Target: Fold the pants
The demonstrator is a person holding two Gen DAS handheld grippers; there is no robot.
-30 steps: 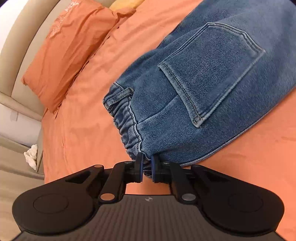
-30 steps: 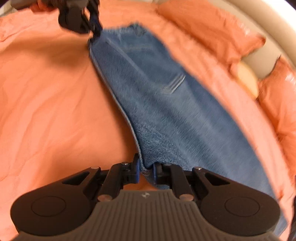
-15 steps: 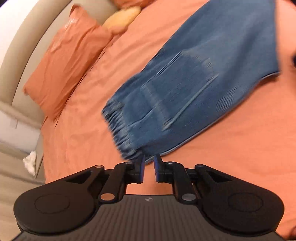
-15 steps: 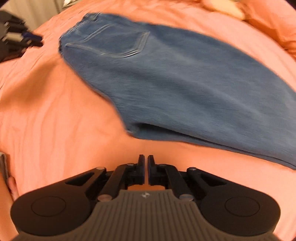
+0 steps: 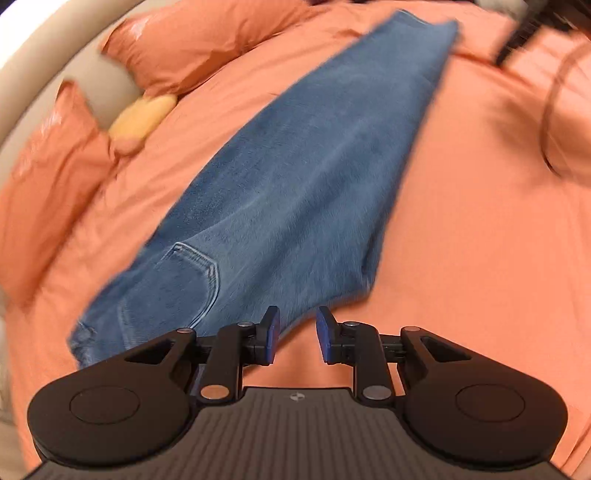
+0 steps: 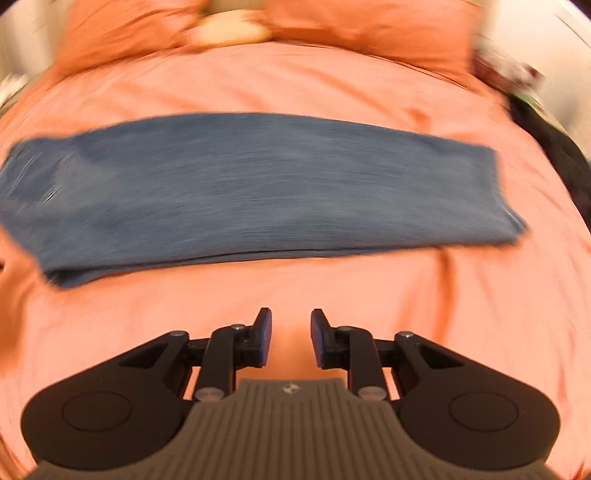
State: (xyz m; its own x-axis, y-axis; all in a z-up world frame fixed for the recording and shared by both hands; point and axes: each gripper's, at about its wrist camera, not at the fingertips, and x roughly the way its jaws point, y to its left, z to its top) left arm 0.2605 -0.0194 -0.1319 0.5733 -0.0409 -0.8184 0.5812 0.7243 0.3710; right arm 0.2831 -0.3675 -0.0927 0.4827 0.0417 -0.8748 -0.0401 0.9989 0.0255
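Observation:
Blue denim pants [image 5: 295, 192] lie flat on the orange bed sheet [image 5: 480, 221], folded lengthwise with one leg on the other, a back pocket facing up near the waist. My left gripper [image 5: 297, 334] is open and empty, just above the waist end, its left finger over the denim edge. In the right wrist view the pants [image 6: 258, 192] stretch across the bed as a long band, blurred. My right gripper [image 6: 290, 338] is open and empty, back from the pants' near edge over bare sheet [image 6: 295, 288].
Orange pillows [image 5: 207, 40] and a yellow cushion [image 5: 142, 118] lie at the head of the bed against a beige headboard [image 5: 22, 85]. They also show in the right wrist view [image 6: 369, 26]. Dark items [image 6: 546, 133] sit at the bed's right edge.
Both grippers have let go of the pants, opened and pulled back. The pants now lie flat on the bed. Both views have swung and are blurred.

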